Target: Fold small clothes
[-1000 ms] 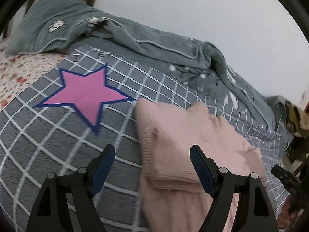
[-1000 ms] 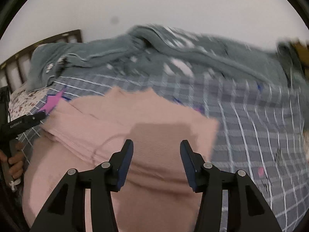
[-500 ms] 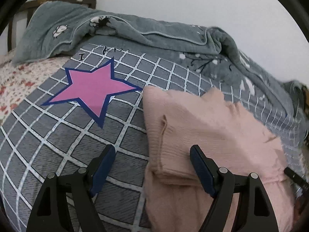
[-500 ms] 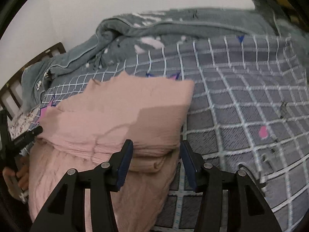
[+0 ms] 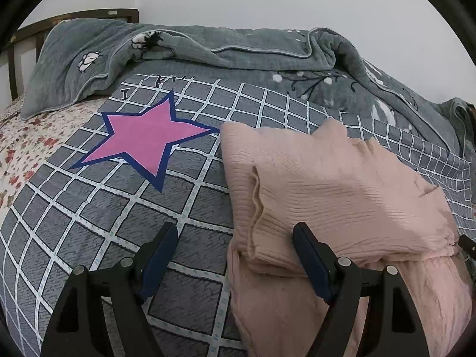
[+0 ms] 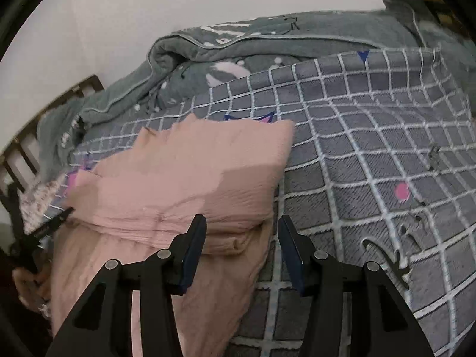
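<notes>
Soft, even indoor light. A shadow darkens the pink ribbed knit garment [image 5: 342,196] just ahead of the claw. Fisheye bending and black vignette at edges; right view's far-left rim blurs.

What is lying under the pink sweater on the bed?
The pink sweater lies on the grey checked blanket, beside its pink star. The blanket's pattern beneath the sweater is covered, so anything else there cannot be seen.

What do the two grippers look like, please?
Both the left gripper and right gripper look alike: black angular frames with triangular cut-outs, round silver pivot bolts, and flat dark blue pads lining the two fingers. No cables or markings show.
</notes>
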The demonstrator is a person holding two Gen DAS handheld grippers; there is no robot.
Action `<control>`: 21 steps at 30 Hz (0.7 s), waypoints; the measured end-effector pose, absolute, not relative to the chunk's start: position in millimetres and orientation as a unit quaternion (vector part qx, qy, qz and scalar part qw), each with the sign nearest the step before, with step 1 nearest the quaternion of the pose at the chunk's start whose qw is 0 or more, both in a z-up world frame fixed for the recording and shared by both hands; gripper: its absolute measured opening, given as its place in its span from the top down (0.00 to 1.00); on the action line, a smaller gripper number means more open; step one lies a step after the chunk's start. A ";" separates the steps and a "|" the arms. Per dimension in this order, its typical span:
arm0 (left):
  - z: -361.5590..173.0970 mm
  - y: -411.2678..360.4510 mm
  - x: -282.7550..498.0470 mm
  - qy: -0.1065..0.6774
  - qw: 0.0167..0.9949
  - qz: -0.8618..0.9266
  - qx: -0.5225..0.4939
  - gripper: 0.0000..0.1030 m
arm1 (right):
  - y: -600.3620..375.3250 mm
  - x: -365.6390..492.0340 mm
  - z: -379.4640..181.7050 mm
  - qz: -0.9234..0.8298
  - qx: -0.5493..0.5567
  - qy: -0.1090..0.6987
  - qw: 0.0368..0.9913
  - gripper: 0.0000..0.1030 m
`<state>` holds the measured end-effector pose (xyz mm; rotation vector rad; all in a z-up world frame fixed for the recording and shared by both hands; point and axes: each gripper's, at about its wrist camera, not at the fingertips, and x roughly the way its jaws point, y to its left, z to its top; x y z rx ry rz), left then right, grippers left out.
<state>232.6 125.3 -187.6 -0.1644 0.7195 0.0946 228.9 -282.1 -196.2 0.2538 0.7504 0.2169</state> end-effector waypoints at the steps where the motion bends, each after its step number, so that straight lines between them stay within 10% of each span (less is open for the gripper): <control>1: -187.6 125.0 232.3 0.350 0.932 0.047 -0.080 0.24 | -282.4 227.8 -197.6 0.109 0.131 0.366 0.915 0.51; 21: -186.5 124.1 231.0 0.345 0.934 0.049 -0.077 0.24 | -259.5 221.6 -200.1 0.087 0.064 0.361 0.926 0.47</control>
